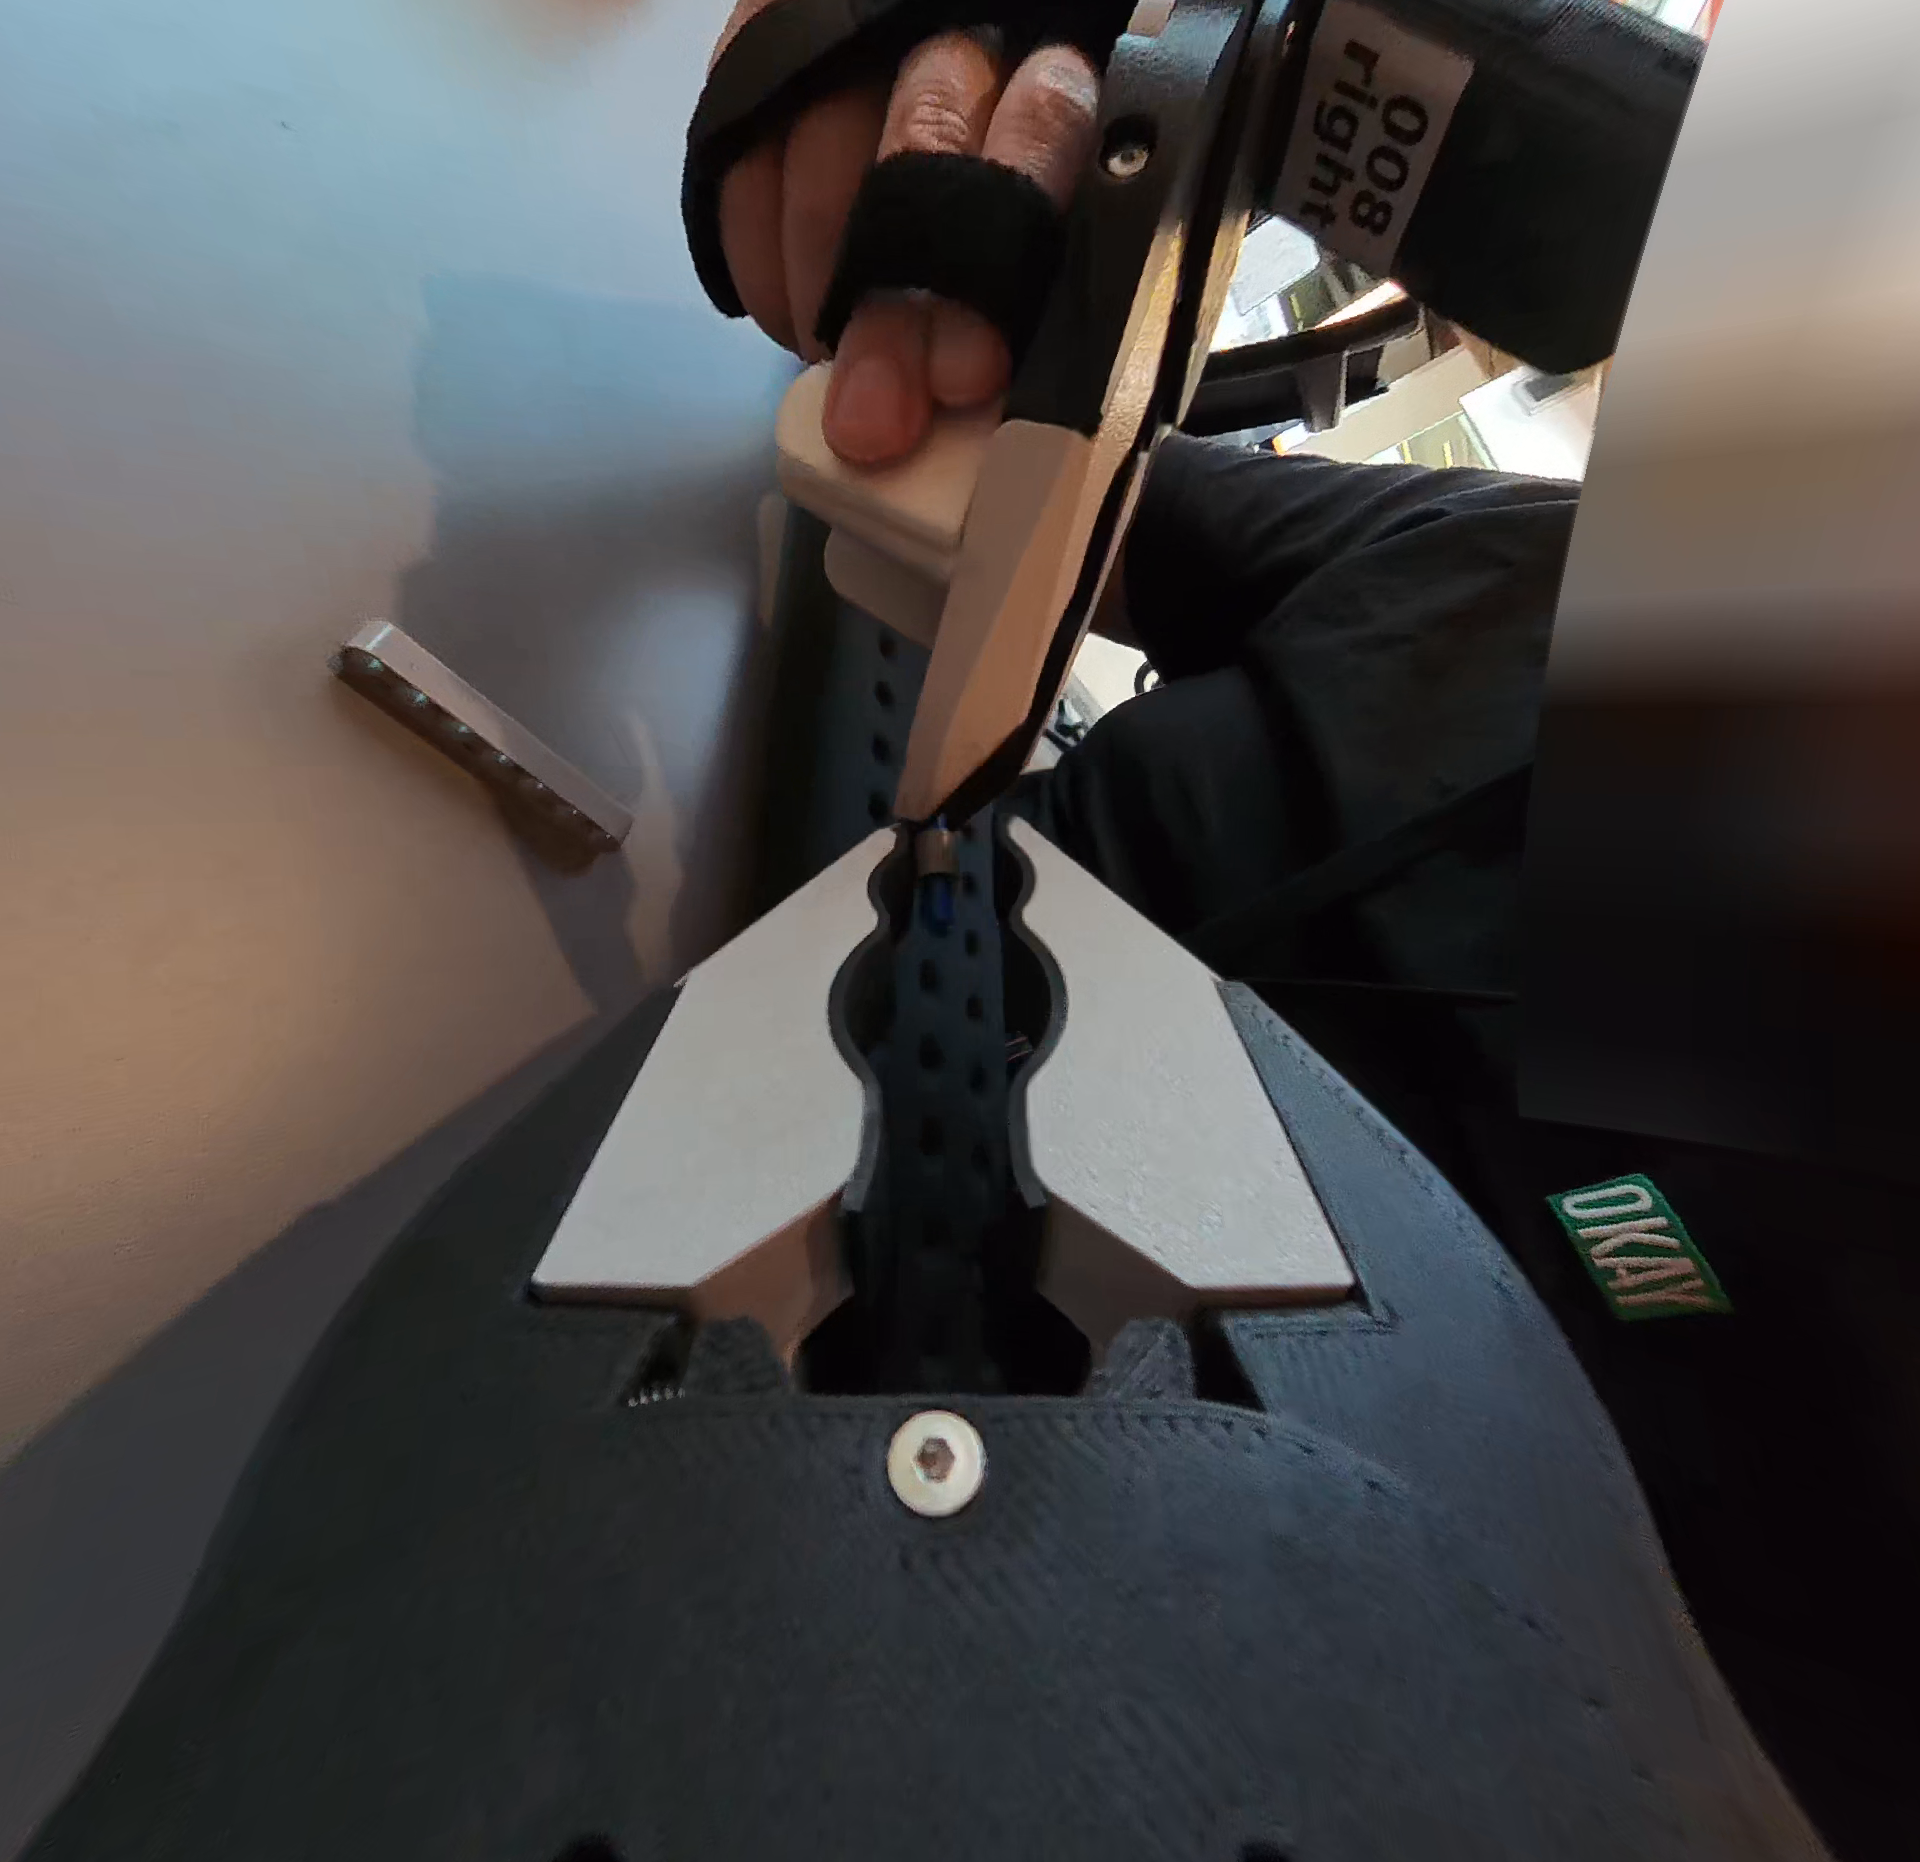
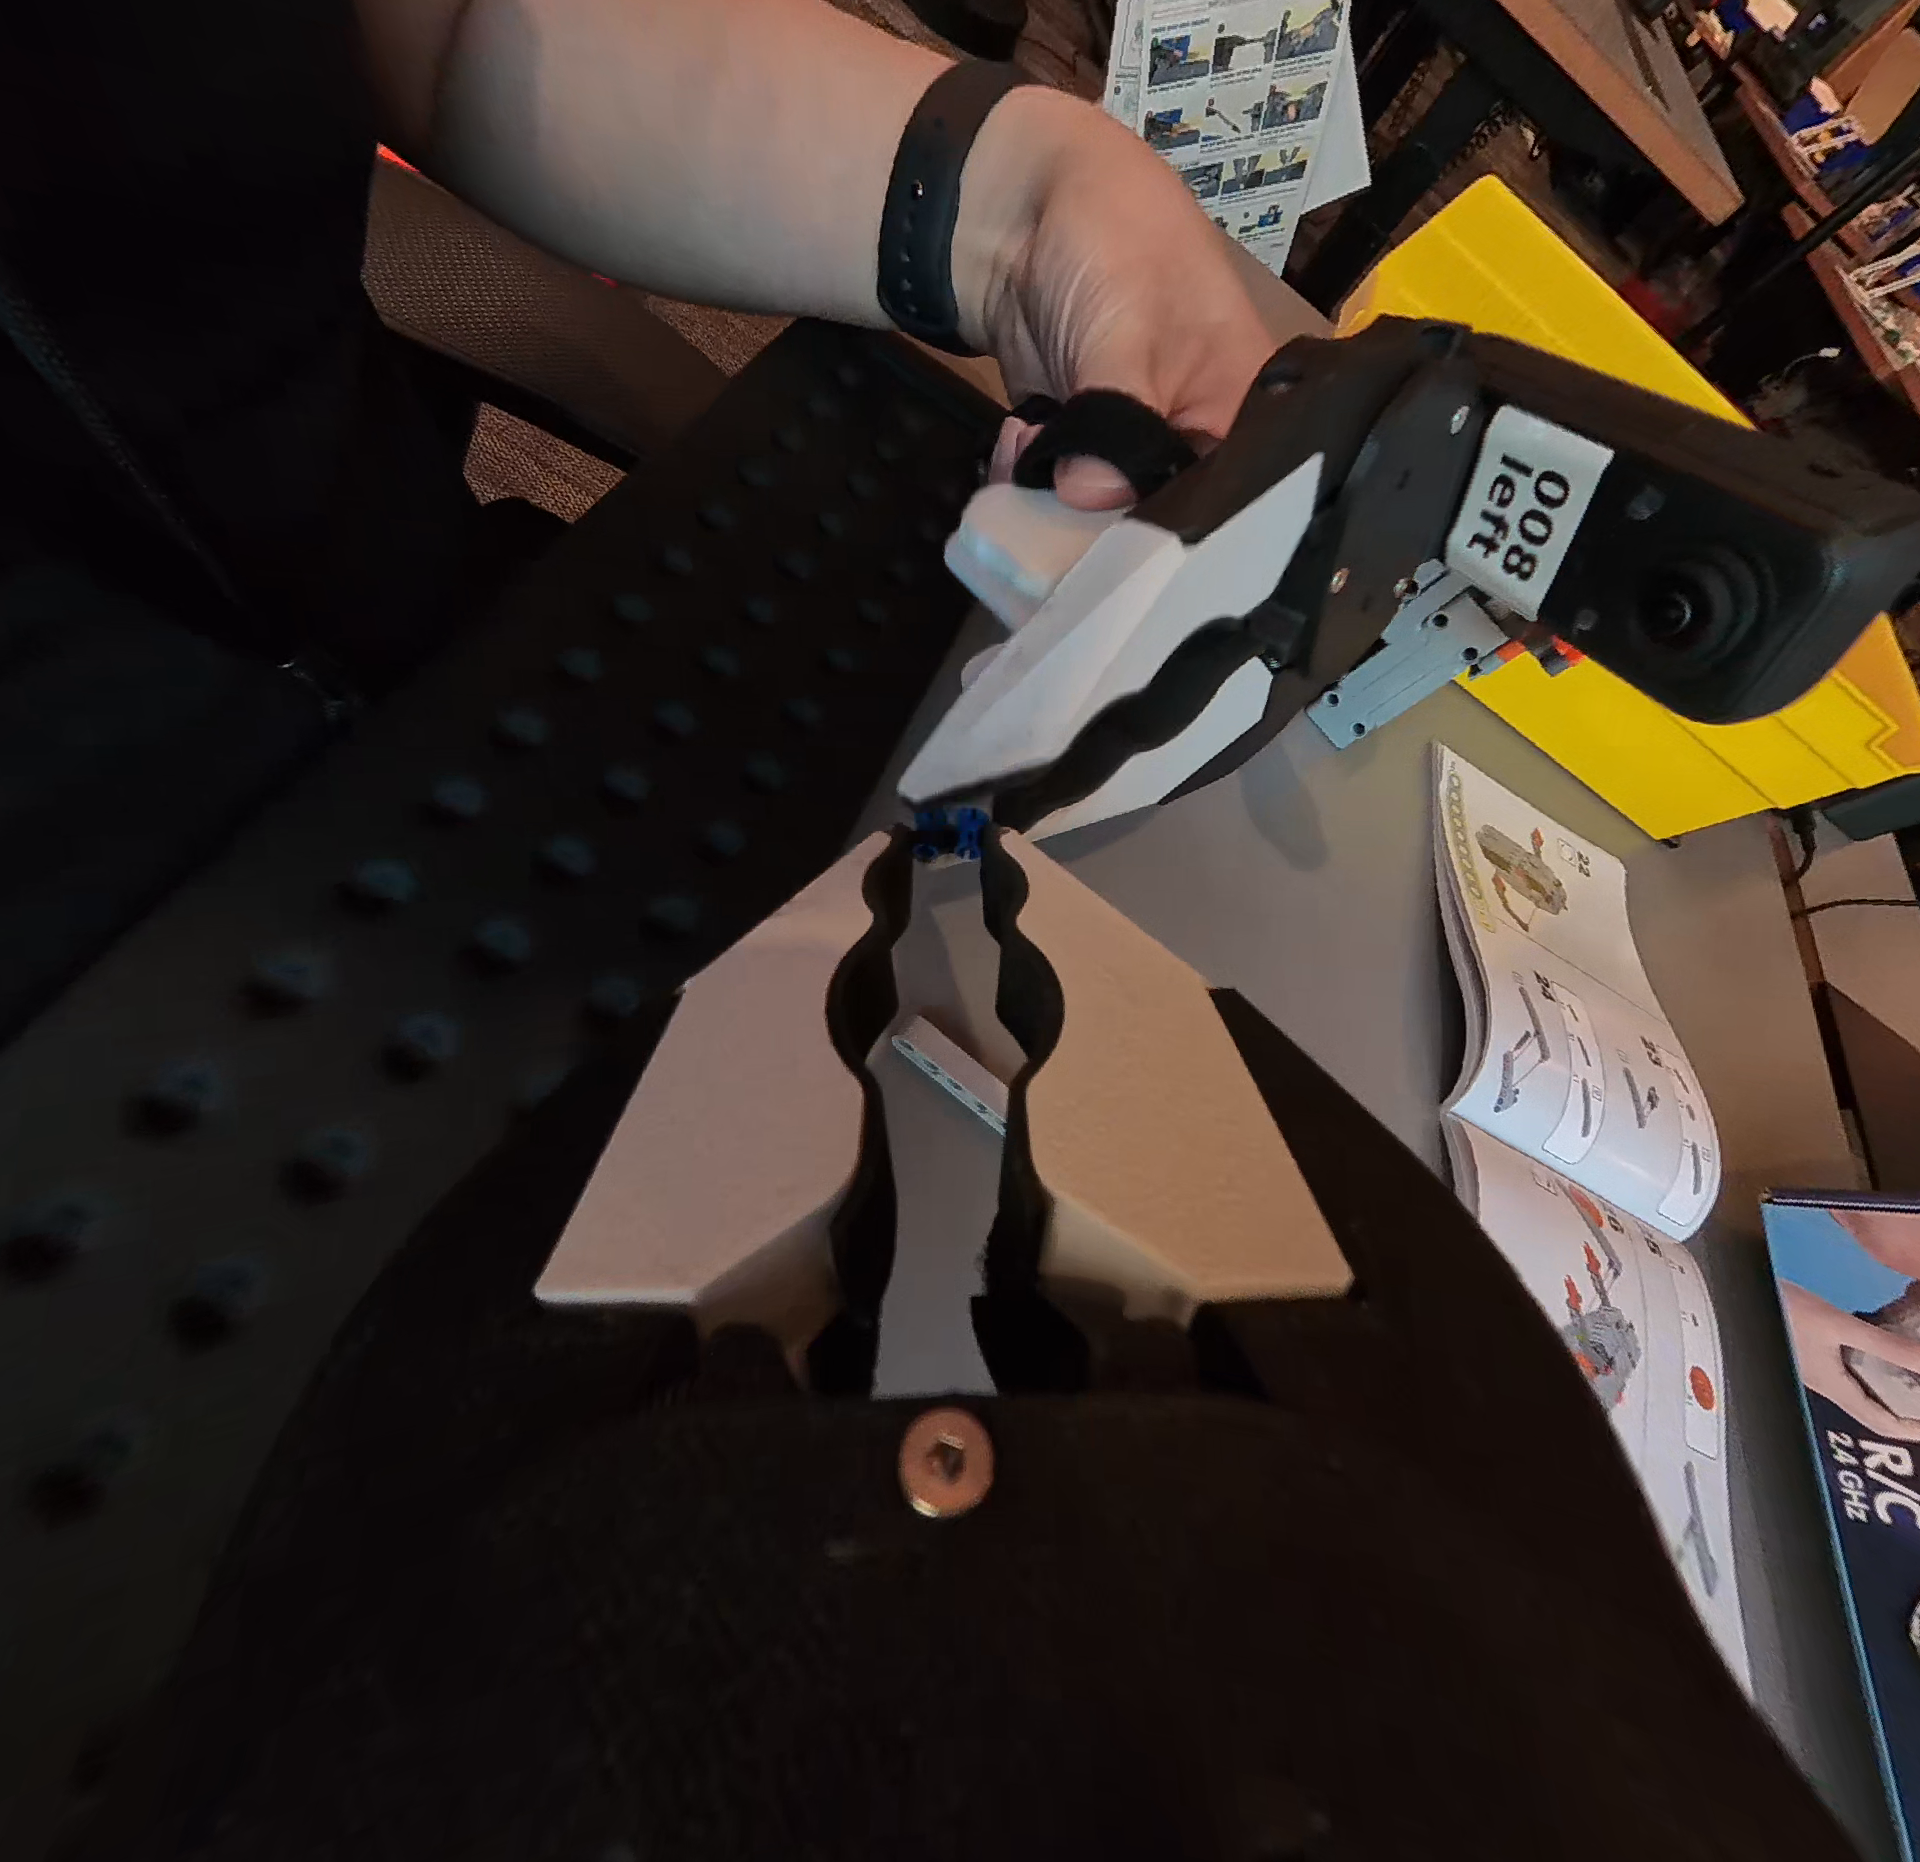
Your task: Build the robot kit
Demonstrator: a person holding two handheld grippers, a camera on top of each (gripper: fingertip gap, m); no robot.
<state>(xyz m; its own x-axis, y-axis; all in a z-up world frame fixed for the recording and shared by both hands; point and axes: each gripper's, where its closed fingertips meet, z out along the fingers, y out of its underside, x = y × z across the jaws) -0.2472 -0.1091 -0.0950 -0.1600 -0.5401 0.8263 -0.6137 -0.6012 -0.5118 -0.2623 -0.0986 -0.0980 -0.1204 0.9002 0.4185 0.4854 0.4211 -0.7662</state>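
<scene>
On the left, a grey holed beam (image 1: 478,737) lies flat on the table (image 1: 208,877), well apart from the grippers. In the middle, up in the air, the grippers meet tip to tip over a small blue pin (image 2: 948,838). The right gripper (image 2: 948,848) is clamped on it. Whether the left gripper (image 1: 948,838) pinches it or merely touches it, I cannot tell. The pin looks light, stiff and slippery, and is probably best nipped across its middle. To the right lies an open instruction booklet (image 2: 1558,1033). Each gripper wears a white printed sticker.
</scene>
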